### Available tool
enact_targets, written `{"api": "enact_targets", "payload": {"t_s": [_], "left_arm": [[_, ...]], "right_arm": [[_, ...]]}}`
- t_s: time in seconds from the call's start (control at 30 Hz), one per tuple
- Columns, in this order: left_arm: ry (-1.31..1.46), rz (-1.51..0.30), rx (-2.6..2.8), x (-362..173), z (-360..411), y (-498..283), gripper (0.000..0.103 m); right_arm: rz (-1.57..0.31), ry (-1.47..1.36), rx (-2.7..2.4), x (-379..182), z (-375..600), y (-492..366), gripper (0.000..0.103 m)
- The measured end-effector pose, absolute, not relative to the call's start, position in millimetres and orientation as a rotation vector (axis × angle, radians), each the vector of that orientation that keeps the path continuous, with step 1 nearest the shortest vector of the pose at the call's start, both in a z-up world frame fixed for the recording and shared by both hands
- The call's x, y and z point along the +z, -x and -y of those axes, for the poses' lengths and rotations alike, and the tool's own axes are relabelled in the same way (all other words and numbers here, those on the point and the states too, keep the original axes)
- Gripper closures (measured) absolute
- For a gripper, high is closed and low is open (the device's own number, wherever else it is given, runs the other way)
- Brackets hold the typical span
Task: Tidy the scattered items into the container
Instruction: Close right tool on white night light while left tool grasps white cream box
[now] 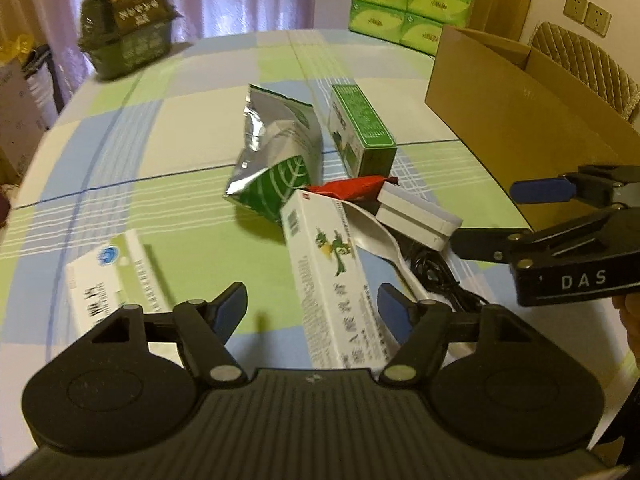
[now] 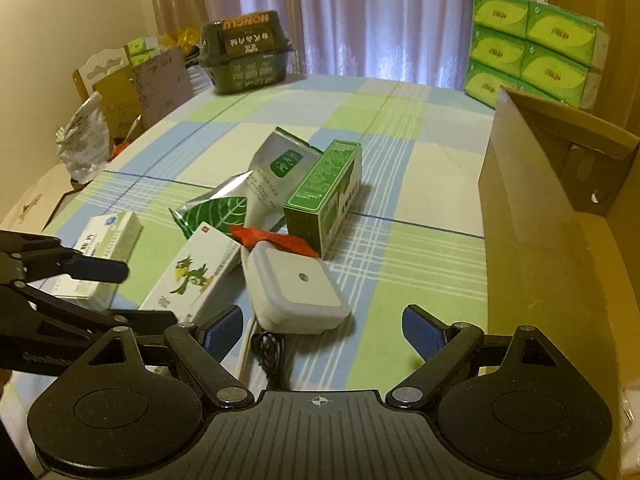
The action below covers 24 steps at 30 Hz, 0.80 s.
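Observation:
The open cardboard box (image 1: pixel 520 120) (image 2: pixel 540 220) stands at the table's right side. Piled in the middle are a silver-green foil pouch (image 1: pixel 276 148) (image 2: pixel 264 184), a green carton (image 1: pixel 360 128) (image 2: pixel 324 196), a red packet (image 1: pixel 352 188) (image 2: pixel 276 238), a white parrot-print box (image 1: pixel 332 280) (image 2: pixel 196 276) and a white square device (image 1: pixel 416 216) (image 2: pixel 296 288) with a black cable (image 1: pixel 432 268) (image 2: pixel 272 352). A white medicine box (image 1: pixel 108 280) (image 2: pixel 108 236) lies apart on the left. My left gripper (image 1: pixel 312 310) (image 2: pixel 132 292) hovers open over the parrot box. My right gripper (image 2: pixel 324 334) (image 1: pixel 508 216) is open just before the white device.
A dark green snack tub (image 1: pixel 128 28) (image 2: pixel 248 52) sits at the far left of the checked tablecloth (image 1: pixel 180 208). Stacked green tissue packs (image 1: pixel 408 0) (image 2: pixel 536 44) stand behind the cardboard box. A crumpled plastic bag (image 2: pixel 84 140) and cartons lie off the table's left edge.

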<state>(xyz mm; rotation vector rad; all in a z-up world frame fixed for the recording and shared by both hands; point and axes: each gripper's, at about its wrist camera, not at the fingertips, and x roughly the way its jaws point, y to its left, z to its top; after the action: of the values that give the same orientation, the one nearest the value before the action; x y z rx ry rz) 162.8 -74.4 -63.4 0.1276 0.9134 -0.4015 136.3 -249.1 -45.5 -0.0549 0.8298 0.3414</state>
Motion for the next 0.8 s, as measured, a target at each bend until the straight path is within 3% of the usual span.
{"api": "enact_targets", "payload": {"t_s": [0.27, 0.53, 0.57, 0.63, 0.8], "left_arm": [[-0.127, -0.95, -0.434, -78, 83, -173, 0.063], [-0.07, -0.969, -0.457, -71, 62, -154, 0.064], [-0.057, -0.971, -0.454, -70, 59, -152, 0.064], [-0.045, -0.972, -0.45, -69, 56, -149, 0.064], [-0.049, -0.978, -0.447, -68, 55, -143, 0.064]], "right_arm": [[-0.866, 0.031, 0.361, -59, 247, -161, 0.011], [-0.917, -0.023, 0.404, -66, 245, -184, 0.011], [-0.924, -0.023, 0.412, -67, 244, -186, 0.013], [-0.945, -0.033, 0.44, -70, 243, -190, 0.031], [-0.967, -0.049, 0.442, -69, 243, -189, 0.034]]}}
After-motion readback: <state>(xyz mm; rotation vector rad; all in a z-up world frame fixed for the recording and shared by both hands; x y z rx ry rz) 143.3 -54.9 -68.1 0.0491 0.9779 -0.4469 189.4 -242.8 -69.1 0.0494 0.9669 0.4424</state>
